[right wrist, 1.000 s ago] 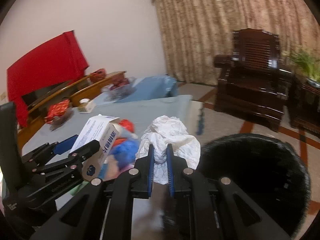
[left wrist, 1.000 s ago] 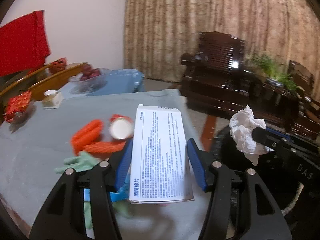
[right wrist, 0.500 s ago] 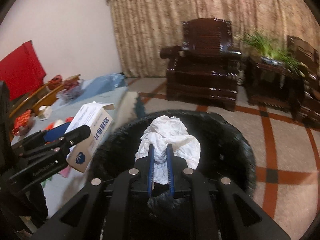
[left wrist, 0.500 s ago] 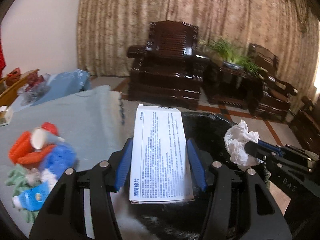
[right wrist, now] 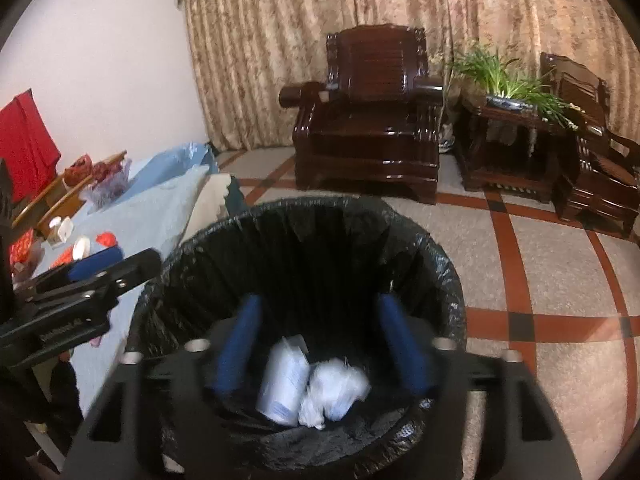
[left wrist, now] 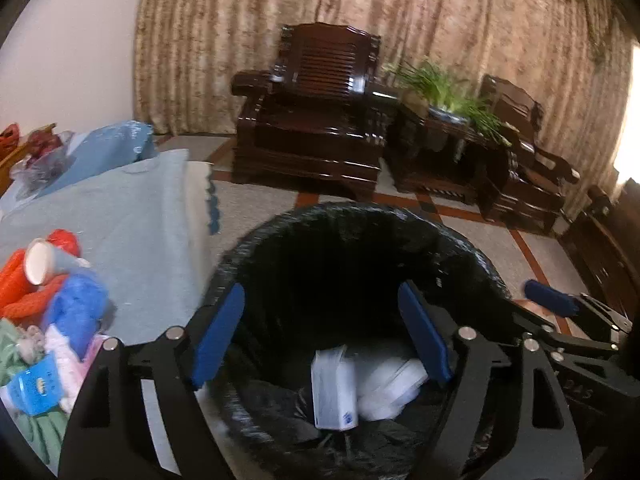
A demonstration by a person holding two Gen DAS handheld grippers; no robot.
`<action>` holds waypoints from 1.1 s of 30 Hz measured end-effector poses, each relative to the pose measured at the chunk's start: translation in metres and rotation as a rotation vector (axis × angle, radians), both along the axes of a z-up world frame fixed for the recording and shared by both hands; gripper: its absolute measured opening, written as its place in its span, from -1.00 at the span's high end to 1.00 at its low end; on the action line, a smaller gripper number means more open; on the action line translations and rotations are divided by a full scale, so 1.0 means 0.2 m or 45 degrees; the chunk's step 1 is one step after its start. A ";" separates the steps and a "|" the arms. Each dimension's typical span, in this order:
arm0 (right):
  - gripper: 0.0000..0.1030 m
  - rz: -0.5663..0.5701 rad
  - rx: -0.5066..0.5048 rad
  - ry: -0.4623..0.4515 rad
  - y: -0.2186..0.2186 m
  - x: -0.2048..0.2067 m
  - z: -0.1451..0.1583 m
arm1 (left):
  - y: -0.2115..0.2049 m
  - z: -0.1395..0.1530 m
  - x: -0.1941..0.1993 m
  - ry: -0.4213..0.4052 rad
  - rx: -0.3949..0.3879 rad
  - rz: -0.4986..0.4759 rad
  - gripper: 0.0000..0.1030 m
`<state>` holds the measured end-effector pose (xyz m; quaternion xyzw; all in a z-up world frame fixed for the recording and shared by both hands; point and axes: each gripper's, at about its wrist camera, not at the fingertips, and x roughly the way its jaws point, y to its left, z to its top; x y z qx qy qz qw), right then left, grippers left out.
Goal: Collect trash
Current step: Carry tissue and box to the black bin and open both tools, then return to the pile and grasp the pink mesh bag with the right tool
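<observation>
Both grippers hung over the black-lined trash bin (right wrist: 400, 240), left gripper (left wrist: 320, 336) and right gripper (right wrist: 320, 344) fingers spread apart, empty. White box (right wrist: 282, 384) and crumpled tissue (right wrist: 336, 390) lay inside the bin, touching. More clutter (left wrist: 52, 320) waited on the counter (left wrist: 132, 232) beside the bin.

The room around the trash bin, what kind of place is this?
Most likely a home living room: a carved dark wooden armchair stands before full-length curtains, a potted plant sits on a side table, and a cloth-covered table stands beside the black-lined trash bin.
</observation>
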<state>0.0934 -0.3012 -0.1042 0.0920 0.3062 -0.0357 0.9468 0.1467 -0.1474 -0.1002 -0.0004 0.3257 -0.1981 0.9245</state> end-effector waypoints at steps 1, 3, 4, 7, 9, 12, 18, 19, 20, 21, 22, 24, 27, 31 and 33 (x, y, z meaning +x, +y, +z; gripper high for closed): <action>-0.60 -0.005 0.003 -0.014 0.00 0.00 0.01 | 0.04 0.01 -0.01 -0.013 0.003 0.030 -0.61; -0.85 -0.017 0.006 -0.047 0.02 0.01 0.04 | 0.11 0.05 -0.03 -0.037 0.011 0.077 -0.70; -0.85 -0.015 0.010 -0.061 0.04 0.01 0.05 | 0.15 0.06 -0.04 -0.050 0.016 0.101 -0.71; -0.86 0.031 0.032 -0.092 0.10 0.05 0.09 | 0.31 0.10 -0.06 -0.083 0.042 0.180 -0.75; -0.86 0.080 0.027 -0.115 0.18 0.07 0.12 | 0.40 0.13 -0.08 -0.098 0.055 0.226 -0.75; -0.86 0.165 0.024 -0.141 0.33 0.12 0.15 | 0.57 0.16 -0.11 -0.127 0.086 0.325 -0.75; -0.86 0.368 0.022 -0.162 0.68 0.21 0.16 | 0.88 0.19 -0.17 -0.144 0.141 0.504 -0.75; -0.86 0.407 0.022 -0.160 0.74 0.22 0.15 | 0.94 0.19 -0.18 -0.145 0.152 0.538 -0.75; -0.86 0.435 0.021 -0.160 0.79 0.23 0.15 | 0.99 0.19 -0.18 -0.142 0.159 0.563 -0.75; -0.85 0.477 0.018 -0.159 0.86 0.24 0.14 | 1.02 0.18 -0.19 -0.139 0.162 0.581 -0.75; -0.85 0.517 0.013 -0.156 0.93 0.25 0.13 | 1.08 0.18 -0.20 -0.133 0.167 0.610 -0.75; -0.85 0.578 0.007 -0.153 1.03 0.25 0.10 | 1.13 0.16 -0.22 -0.124 0.173 0.645 -0.75; -0.75 0.647 -0.001 -0.127 1.17 0.28 0.04 | 1.22 0.13 -0.24 -0.106 0.175 0.690 -0.75; -0.61 0.699 -0.024 -0.054 1.30 0.35 -0.06 | 1.31 0.08 -0.26 -0.074 0.168 0.727 -0.75; -0.52 0.712 -0.034 -0.018 1.33 0.37 -0.12 | 1.33 0.05 -0.26 -0.062 0.167 0.741 -0.75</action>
